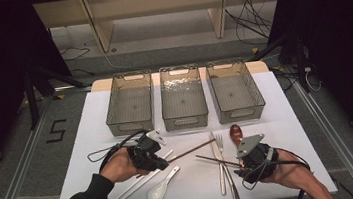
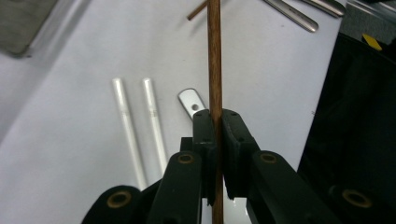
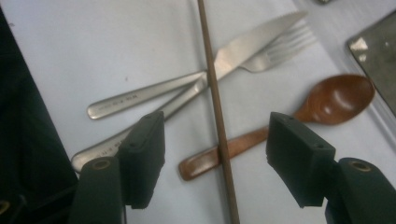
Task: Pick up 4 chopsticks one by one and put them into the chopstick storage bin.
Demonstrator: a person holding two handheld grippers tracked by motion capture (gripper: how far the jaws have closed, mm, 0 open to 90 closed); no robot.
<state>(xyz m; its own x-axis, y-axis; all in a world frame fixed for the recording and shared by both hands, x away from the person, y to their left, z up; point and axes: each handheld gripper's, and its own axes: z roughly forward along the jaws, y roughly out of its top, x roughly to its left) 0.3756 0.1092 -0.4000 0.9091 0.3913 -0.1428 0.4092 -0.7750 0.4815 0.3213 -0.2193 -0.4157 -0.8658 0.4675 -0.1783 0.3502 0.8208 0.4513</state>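
My left gripper (image 2: 218, 119) is shut on a brown wooden chopstick (image 2: 215, 56), which runs straight out between its jaws. In the high view this gripper (image 1: 163, 161) sits left of centre, with the chopstick (image 1: 193, 150) pointing right towards the cutlery. My right gripper (image 3: 219, 135) stands open, its jaws either side of a second brown chopstick (image 3: 214, 93) that lies across a wooden spoon (image 3: 336, 100) and a knife (image 3: 233, 56). In the high view the right gripper (image 1: 242, 166) is at the front right, over that chopstick (image 1: 216, 160).
Three clear baskets (image 1: 131, 117) (image 1: 184, 113) (image 1: 238, 107) stand in a row at the back. A fork (image 3: 280, 51) lies beside the knife. Two white chopsticks (image 2: 128, 130) and a white spoon (image 1: 160, 188) lie near the front left edge.
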